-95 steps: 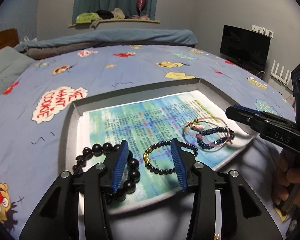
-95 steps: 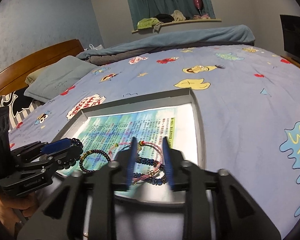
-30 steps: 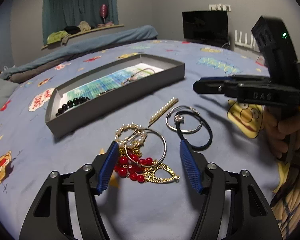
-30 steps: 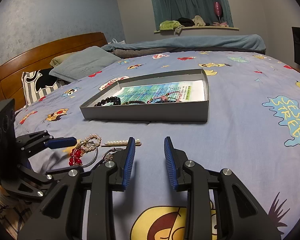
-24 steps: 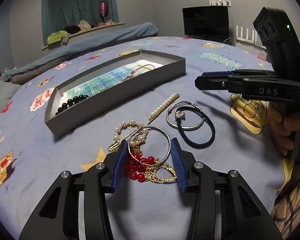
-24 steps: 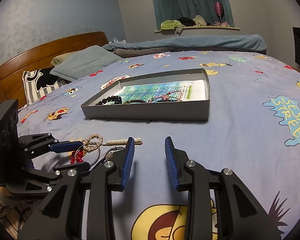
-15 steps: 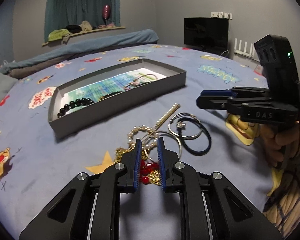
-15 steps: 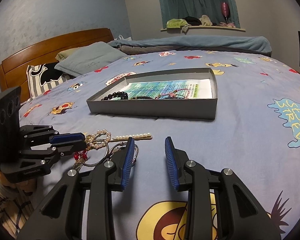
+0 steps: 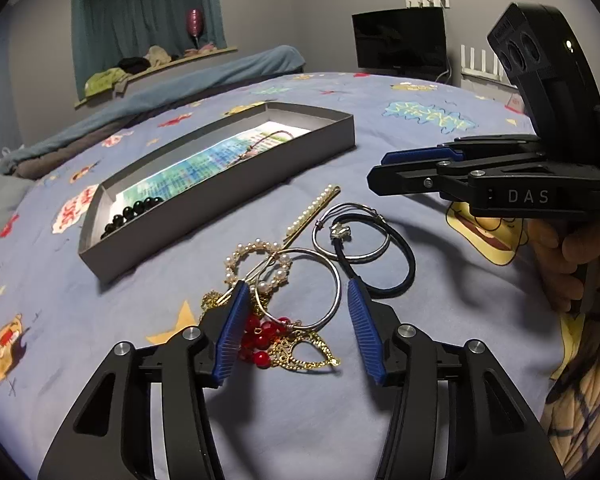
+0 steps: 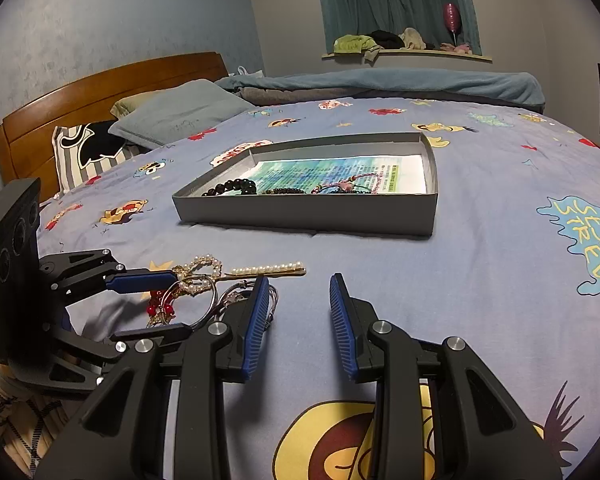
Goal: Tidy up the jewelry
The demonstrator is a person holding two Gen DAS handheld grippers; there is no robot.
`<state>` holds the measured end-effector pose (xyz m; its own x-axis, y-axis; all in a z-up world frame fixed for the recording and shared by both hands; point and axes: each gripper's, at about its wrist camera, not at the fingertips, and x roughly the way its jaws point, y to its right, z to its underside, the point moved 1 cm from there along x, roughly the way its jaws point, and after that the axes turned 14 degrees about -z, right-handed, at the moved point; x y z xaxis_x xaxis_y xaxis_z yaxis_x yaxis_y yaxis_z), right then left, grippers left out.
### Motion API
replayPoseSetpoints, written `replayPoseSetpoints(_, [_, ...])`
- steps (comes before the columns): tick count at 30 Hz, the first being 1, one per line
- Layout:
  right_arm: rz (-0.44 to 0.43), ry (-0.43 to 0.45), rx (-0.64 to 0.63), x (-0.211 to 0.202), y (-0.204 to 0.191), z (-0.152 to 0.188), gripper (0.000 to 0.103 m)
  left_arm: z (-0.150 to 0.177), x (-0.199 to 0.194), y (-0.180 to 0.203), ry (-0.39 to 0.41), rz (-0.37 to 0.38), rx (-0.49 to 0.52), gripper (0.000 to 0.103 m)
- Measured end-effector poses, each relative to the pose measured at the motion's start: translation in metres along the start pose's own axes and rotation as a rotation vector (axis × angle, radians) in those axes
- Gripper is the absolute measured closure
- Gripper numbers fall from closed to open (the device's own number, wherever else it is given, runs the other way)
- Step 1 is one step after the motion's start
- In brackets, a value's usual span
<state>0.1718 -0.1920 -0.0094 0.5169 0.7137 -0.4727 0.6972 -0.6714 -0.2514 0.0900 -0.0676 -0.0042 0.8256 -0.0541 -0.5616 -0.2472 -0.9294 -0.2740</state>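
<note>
Both grippers spread, nothing held. Left gripper (image 9: 296, 320) straddles the silver bangle (image 9: 300, 288) for pickup; gray tray (image 9: 236, 200) at 11 o'clock, right gripper (image 10: 298, 312) idle beside pile

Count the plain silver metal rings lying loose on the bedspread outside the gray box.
2. The large silver ring lies between the left gripper's open fingers, over the pearl and red-bead pile. The smaller silver ring overlaps the black hair tie. Others may hide in the tangle.
</note>
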Motion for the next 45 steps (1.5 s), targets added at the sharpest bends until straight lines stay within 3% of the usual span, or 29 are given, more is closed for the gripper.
replayPoseSetpoints(10, [-0.002, -0.006, -0.009, 0.002, -0.001, 0.0, 0.071, -0.002, 0.001, 0.001, 0.003, 0.002, 0.004, 0.057])
replayPoseSetpoints(17, [-0.008, -0.004, -0.015, 0.0, -0.003, 0.0, 0.071, -0.005, -0.013, -0.023, 0.058, -0.009, -0.077, 0.057])
replayPoseSetpoints(24, [0.009, -0.023, 0.036, 0.006, 0.006, -0.003, 0.071, -0.004, -0.009, -0.05, 0.039, -0.033, -0.169, 0.057])
replayPoseSetpoints(31, [-0.055, -0.075, 0.131, 0.024, 0.021, -0.012, 0.07, -0.004, -0.004, -0.058, 0.017, -0.053, -0.191, 0.057])
replayPoseSetpoints(33, [-0.081, -0.084, 0.152, 0.029, 0.024, -0.014, 0.064, -0.004, -0.003, -0.061, 0.013, -0.053, -0.204, 0.057])
replayPoseSetpoints(41, [-0.139, -0.114, 0.206, 0.051, 0.031, -0.021, 0.063, -0.006, -0.002, -0.072, 0.014, -0.051, -0.242, 0.057])
replayPoseSetpoints(43, [-0.154, -0.118, 0.208, 0.054, 0.029, -0.022, 0.065, -0.006, -0.002, -0.074, 0.015, -0.051, -0.246, 0.057])
replayPoseSetpoints(45, [-0.155, -0.117, 0.206, 0.054, 0.029, -0.022, 0.078, -0.007, -0.002, -0.077, 0.018, -0.051, -0.252, 0.057])
